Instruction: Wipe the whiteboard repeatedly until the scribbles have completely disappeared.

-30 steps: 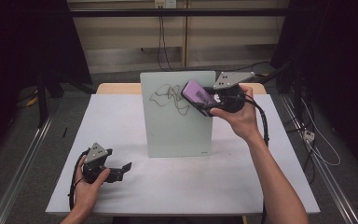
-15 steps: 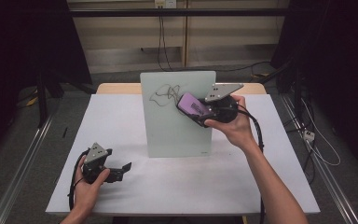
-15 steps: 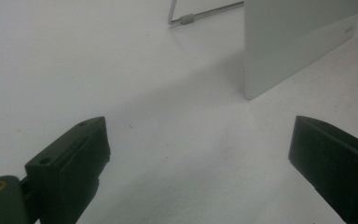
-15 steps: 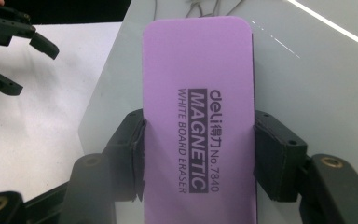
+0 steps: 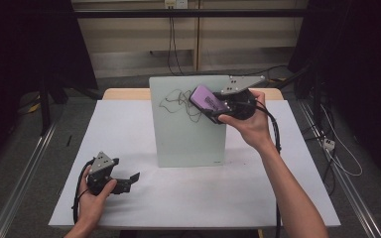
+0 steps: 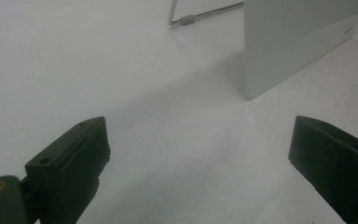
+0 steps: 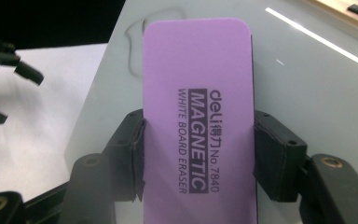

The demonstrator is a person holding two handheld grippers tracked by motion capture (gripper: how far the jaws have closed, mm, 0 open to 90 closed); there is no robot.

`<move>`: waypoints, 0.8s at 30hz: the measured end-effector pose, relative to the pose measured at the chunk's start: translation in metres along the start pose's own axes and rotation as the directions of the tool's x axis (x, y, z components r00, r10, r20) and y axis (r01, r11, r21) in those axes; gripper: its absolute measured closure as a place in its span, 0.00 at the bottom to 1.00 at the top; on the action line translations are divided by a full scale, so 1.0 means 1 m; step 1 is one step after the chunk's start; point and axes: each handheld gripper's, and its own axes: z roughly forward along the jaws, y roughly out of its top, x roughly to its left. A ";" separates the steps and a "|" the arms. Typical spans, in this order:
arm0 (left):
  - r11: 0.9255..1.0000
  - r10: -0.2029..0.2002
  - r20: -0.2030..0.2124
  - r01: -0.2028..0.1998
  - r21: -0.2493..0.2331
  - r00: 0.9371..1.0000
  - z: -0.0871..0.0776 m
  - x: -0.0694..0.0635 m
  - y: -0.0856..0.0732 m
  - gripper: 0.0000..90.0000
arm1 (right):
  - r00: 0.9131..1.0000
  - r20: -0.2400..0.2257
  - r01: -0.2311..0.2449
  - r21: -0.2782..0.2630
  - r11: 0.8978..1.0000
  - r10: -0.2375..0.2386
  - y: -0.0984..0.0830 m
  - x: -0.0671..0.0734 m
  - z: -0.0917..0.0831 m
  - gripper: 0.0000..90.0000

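Observation:
A small whiteboard (image 5: 188,129) stands upright mid-table with black scribbles (image 5: 178,101) near its top. My right gripper (image 5: 217,108) is shut on a purple whiteboard eraser (image 5: 207,100), held against the board's upper right, next to the scribbles. In the right gripper view the eraser (image 7: 198,116) sits clamped between both pads (image 7: 272,156), its printed label facing the camera and the board (image 7: 317,84) behind it. My left gripper (image 5: 129,179) rests on the table at the front left, open, nothing between its jaws. The left gripper view shows the board's lower corner (image 6: 289,46) ahead.
White table surface (image 5: 129,129) surrounds the board. The board's wire stand (image 6: 186,18) shows behind it in the left gripper view. A cable (image 5: 275,134) trails from the right gripper along the forearm. Dark floor and rails flank the table.
The right gripper has carried the eraser a little left and down across the board's top right. The left gripper has stayed put.

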 end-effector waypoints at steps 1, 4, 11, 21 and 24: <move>1.000 0.000 0.000 0.000 0.002 1.000 0.000 0.000 0.000 0.06 | 1.000 0.005 0.000 -0.001 1.000 0.000 0.003 -0.001 -0.001 0.47; 1.000 0.001 0.002 -0.001 0.002 1.000 0.000 0.000 0.000 0.06 | 0.999 0.032 0.006 -0.009 1.000 -0.006 0.011 -0.003 -0.003 0.47; 1.000 -0.001 0.001 0.001 -0.001 1.000 0.000 0.000 0.000 0.06 | 0.999 0.040 0.010 -0.022 1.000 -0.009 0.010 0.002 0.003 0.47; 1.000 -0.001 0.001 0.001 0.000 1.000 0.000 -0.001 0.000 0.06 | 1.000 -0.004 0.024 0.009 1.000 -0.024 -0.010 0.020 0.018 0.47; 1.000 0.001 0.001 -0.001 -0.007 1.000 -0.001 -0.001 0.000 0.06 | 0.999 -0.017 0.032 0.028 0.999 -0.032 -0.017 0.026 0.022 0.47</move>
